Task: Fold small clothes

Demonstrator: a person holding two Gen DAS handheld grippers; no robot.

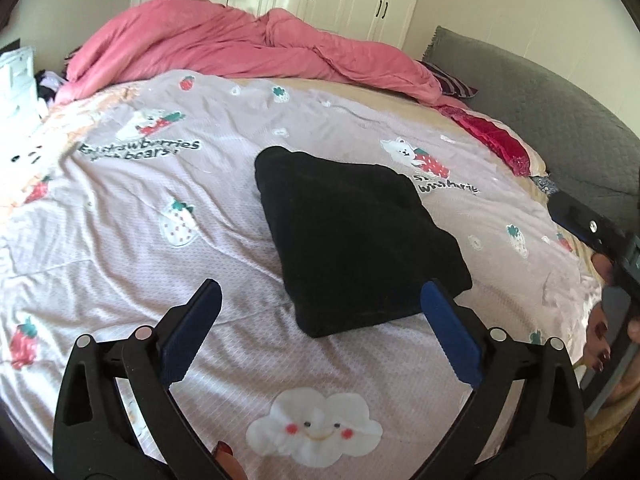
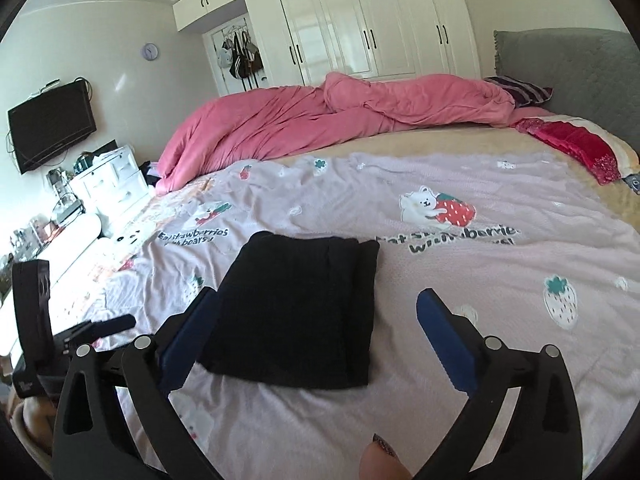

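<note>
Your left claw (image 1: 320,304) has its jaws wide apart, nothing between the blue pads (image 1: 452,336); it hangs above the bed's near edge, clear of the cloth. Your right claw (image 2: 316,312) is also spread wide and empty, pads off the fabric.

The folded black garment (image 1: 352,236) lies flat on the strawberry-bear blanket (image 1: 140,208), about mid-bed and toward the near edge. It's a compact rectangle with layered edges showing at its near corner. In the right wrist view the same garment (image 2: 296,312) sits just ahead of the left finger, partly hidden behind it; touching or not, can't tell.

The blanket (image 2: 480,280) covers the near half of the bed. A crumpled pink duvet (image 1: 240,44) is heaped along the far edge. A red cloth (image 1: 496,136) lies at the right edge by the grey headboard (image 1: 540,80). A striped pillow (image 2: 520,90) is at the far right corner.

From the left wrist view your right claw's body (image 1: 592,232) shows at the right edge with your fingers (image 1: 600,344) around it. From the right wrist view the left tool (image 2: 40,320) is at the left edge. White wardrobe (image 2: 360,24) behind the bed, wall TV (image 2: 52,128) to the left.
</note>
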